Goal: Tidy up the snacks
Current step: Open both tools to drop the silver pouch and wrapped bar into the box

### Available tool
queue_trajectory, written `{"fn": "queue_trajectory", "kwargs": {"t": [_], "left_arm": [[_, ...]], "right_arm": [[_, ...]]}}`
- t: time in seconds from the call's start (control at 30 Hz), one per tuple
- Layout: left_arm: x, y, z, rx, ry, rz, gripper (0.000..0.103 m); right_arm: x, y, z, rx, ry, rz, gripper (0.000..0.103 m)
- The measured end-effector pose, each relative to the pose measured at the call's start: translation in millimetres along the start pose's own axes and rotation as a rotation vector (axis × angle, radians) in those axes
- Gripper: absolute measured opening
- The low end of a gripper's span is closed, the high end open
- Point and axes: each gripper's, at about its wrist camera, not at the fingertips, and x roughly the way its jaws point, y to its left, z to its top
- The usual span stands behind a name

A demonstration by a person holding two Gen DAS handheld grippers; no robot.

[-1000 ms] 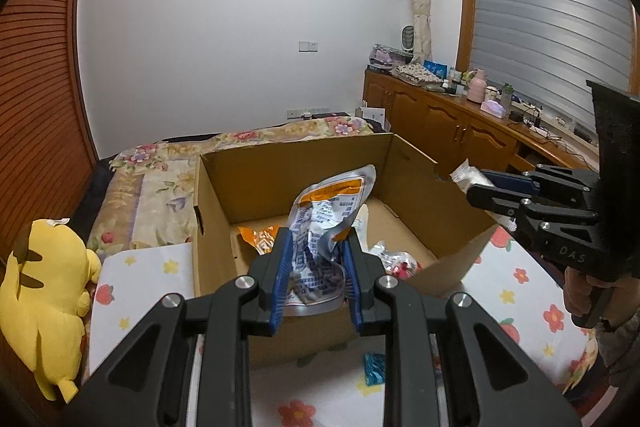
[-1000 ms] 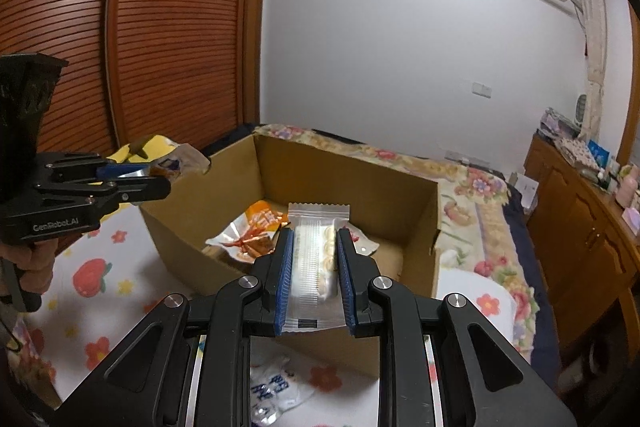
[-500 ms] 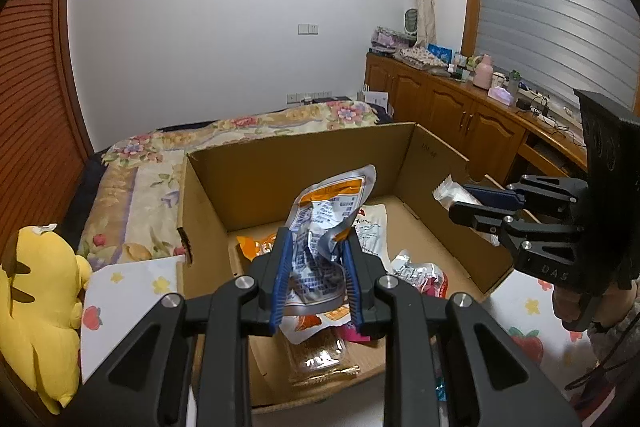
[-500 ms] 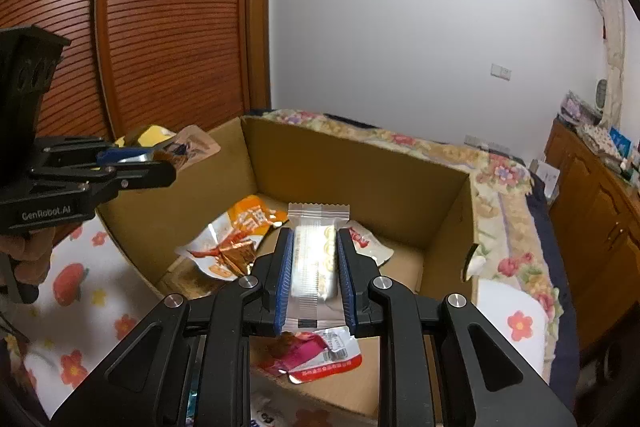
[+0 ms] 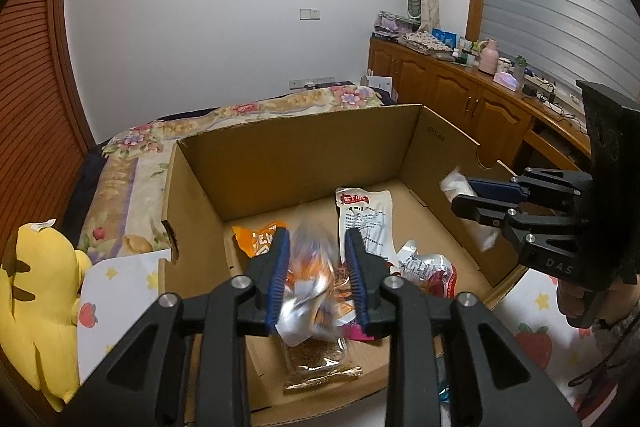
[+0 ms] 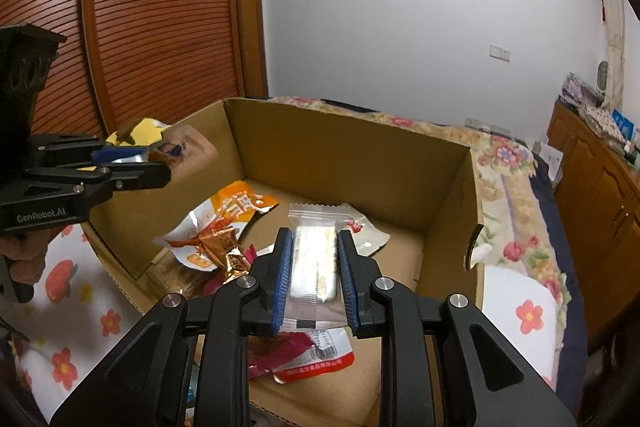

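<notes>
An open cardboard box (image 5: 304,147) stands on a flowered cloth and holds several snack packets. My left gripper (image 5: 316,267) is above the box's near left part with its jaws parted; the silver and orange snack bag (image 5: 310,291) is blurred between them, dropping into the box. My right gripper (image 6: 314,267) is shut on a clear wafer packet (image 6: 314,259) over the box's near right side. The right gripper also shows in the left wrist view (image 5: 480,195), the left gripper in the right wrist view (image 6: 132,167).
A yellow plush toy (image 5: 36,291) lies left of the box. A bed with a floral cover (image 5: 248,111) is behind it. Wooden cabinets (image 5: 460,95) line the right wall. A wooden slatted door (image 6: 160,19) is on the left.
Both grippers moved forward over the box. My left gripper's jaws opened and the silver and orange bag is slipping down from them. The right gripper still holds the wafer packet.
</notes>
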Motion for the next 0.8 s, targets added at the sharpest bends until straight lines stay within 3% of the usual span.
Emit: {"fn": "queue_trajectory", "kwargs": {"t": [0.17,0.33,0.43,0.5,0.6,0.8], "left_arm": [[-5.8,0.1,-2.8,-0.01,-0.017,0.009,0.05],[-16.2,-2.3,-7.1,-0.018,-0.025,0.023,0.051],[-28.6,-7.1,-12.7,-0.016,-0.038,0.028,0.064],[-36.7,-9.6,-16.3,-0.012,-0.054,0.031,0.076],[-47.7,-13.8,-23.0,-0.011,-0.071,0.029,0.082],[-64.7,-26.2,-41.6,0.004,-0.074,0.032,0.086]], "right_arm": [[-4.0,0.9,-0.2,0.003,-0.005,0.004,0.025],[-19.0,6.8,-1.7,0.007,-0.022,0.008,0.025],[-34.8,12.1,-5.7,0.017,-0.04,0.011,0.027],[-48.4,17.7,-11.1,0.025,-0.052,0.015,0.031],[-68.7,27.0,-22.6,0.03,-0.069,0.016,0.035],[-92.4,41.8,-49.4,0.049,-0.067,0.008,0.05]]}}
